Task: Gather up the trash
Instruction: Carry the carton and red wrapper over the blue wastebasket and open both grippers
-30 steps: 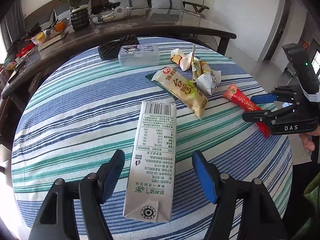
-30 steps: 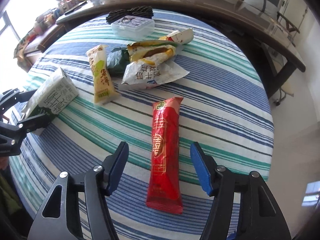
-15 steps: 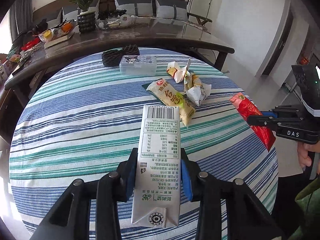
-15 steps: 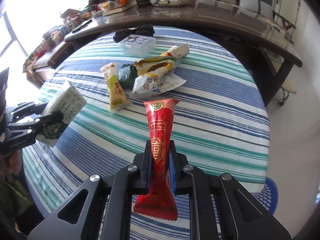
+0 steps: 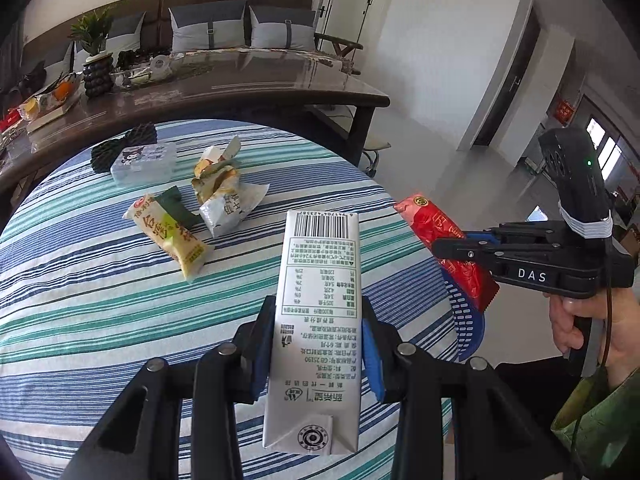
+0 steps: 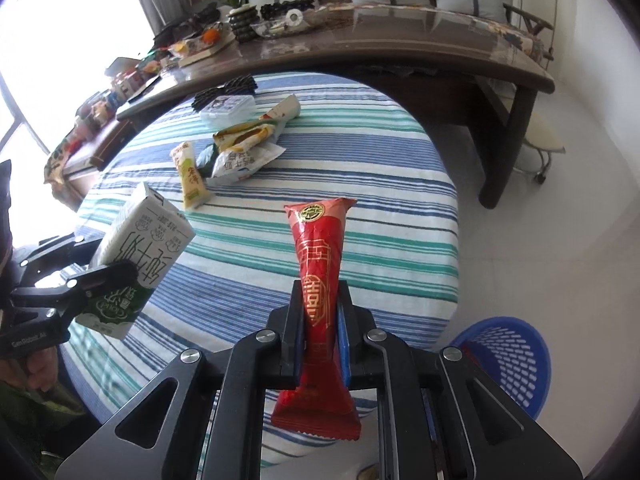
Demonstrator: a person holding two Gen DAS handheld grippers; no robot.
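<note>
My left gripper (image 5: pixel 316 344) is shut on a white milk carton (image 5: pixel 318 280) and holds it above the striped round table (image 5: pixel 80 304). The carton also shows in the right wrist view (image 6: pixel 140 256). My right gripper (image 6: pixel 320 336) is shut on a red snack wrapper (image 6: pixel 320 264), lifted over the table's right edge; the wrapper also shows in the left wrist view (image 5: pixel 436 232). A yellow snack packet (image 5: pixel 168 236), a green wrapper (image 5: pixel 176 208) and crumpled silver and yellow wrappers (image 5: pixel 224 196) lie on the table.
A blue mesh basket (image 6: pixel 508 364) stands on the floor at the table's right. A clear plastic box (image 5: pixel 144 162) and a black mesh item (image 5: pixel 124 144) lie at the table's far side. A cluttered dark counter (image 5: pixel 200 88) runs behind.
Both grippers closed on their items, the left on the carton and the right on the red wrapper, and lifted them off the table. Both have risen and shifted right toward the table's edge.
</note>
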